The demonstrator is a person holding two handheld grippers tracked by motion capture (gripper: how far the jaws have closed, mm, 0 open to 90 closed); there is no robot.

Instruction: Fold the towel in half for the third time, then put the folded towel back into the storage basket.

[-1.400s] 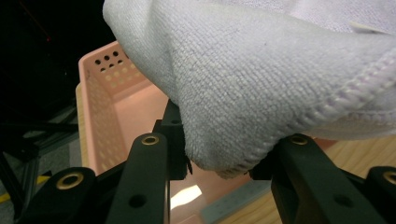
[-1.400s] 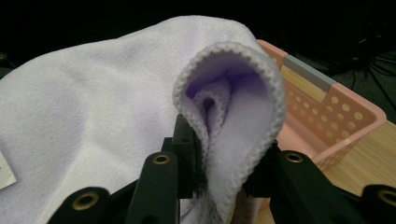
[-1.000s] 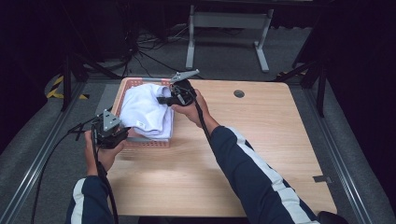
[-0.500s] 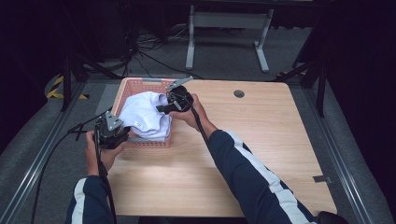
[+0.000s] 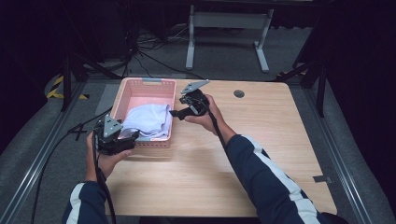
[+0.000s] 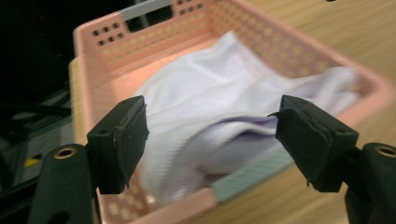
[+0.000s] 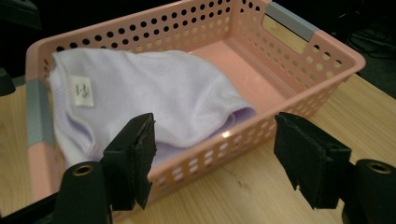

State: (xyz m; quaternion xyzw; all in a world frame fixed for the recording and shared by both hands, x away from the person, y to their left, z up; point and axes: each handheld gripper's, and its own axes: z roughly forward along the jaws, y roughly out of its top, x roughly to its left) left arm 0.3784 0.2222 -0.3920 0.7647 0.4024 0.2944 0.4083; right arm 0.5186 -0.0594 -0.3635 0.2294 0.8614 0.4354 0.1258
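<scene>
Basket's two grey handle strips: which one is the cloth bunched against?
The near strip, at the basket end by the left gripper. The pale cloth reaches it, while the far strip stands beyond bare pink floor.

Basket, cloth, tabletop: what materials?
Basket: looks like moulded pink plastic, slightly glossy, with punched hole rows and grey handle inserts. Cloth: soft pale lilac knit or terry, ribbed weave, stitched hem, sewn label. Tabletop: light wood-grain, matte, probably laminate.
</scene>
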